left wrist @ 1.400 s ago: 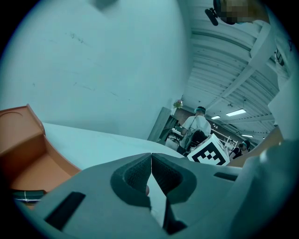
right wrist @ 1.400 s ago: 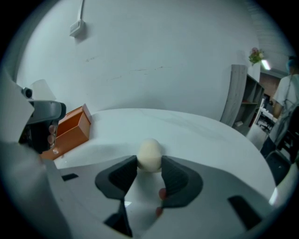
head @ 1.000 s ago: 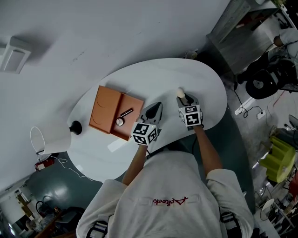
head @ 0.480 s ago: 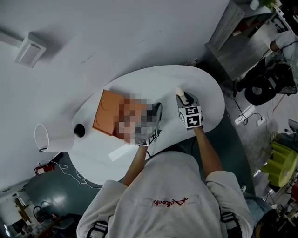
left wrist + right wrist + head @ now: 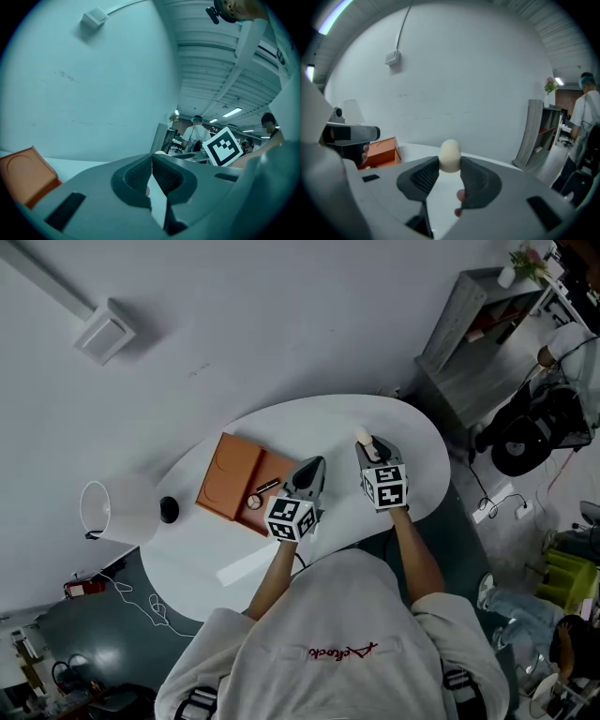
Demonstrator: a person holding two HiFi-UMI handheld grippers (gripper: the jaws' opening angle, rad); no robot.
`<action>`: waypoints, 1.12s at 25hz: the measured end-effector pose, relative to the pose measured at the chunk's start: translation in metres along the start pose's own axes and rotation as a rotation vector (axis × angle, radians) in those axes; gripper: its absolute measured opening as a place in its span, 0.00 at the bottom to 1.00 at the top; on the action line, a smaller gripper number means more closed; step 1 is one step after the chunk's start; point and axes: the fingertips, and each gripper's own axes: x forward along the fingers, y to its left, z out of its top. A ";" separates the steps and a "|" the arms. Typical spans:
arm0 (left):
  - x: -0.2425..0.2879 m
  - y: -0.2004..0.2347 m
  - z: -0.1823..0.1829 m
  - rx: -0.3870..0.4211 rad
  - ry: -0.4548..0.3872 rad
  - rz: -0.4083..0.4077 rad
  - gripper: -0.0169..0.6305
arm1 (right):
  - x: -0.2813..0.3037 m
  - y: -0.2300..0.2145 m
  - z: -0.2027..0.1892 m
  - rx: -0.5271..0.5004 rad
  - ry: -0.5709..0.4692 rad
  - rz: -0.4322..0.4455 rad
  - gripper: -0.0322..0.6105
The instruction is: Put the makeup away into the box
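1. The cream egg-shaped makeup sponge (image 5: 450,153) sits clamped between the fingers (image 5: 423,177) of the right gripper (image 5: 450,164). Its rounded top pokes out past the tips, and it appears to be held clear of the bench (image 5: 417,451).
2. The left gripper (image 5: 151,159) has its fingers together at the tips, with nothing between them.
3. The open orange box (image 5: 228,472) lies to the left of the right fingers, beyond the left gripper. It already holds a small round compact (image 5: 254,502) and a dark slim stick (image 5: 267,486).
4. Progress looks well on: two items are in the box, and the sponge is gripped but not yet over it. No other loose makeup shows on the bench, so carrying, releasing and perhaps closing the box seem to be what remains.
5. The left gripper stands just beside the box's near-right edge, directly between the right fingers and the box, so that path is crowded.
6. Ahead of the right fingers the bench's curved far edge is near, with bare wall past it.
7. Left of the box a white lamp (image 5: 111,512) stands, well apart from both pairs of fingers.
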 end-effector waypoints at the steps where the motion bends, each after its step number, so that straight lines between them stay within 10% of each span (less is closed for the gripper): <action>1: -0.002 0.001 0.002 0.002 -0.004 0.004 0.04 | 0.000 0.002 0.001 -0.001 -0.002 0.005 0.29; 8: -0.030 0.017 0.008 0.006 -0.033 0.075 0.04 | 0.011 0.040 0.004 -0.040 0.008 0.096 0.29; 28: -0.245 0.158 -0.003 -0.119 -0.179 0.611 0.04 | 0.070 0.316 0.006 -0.322 0.070 0.622 0.29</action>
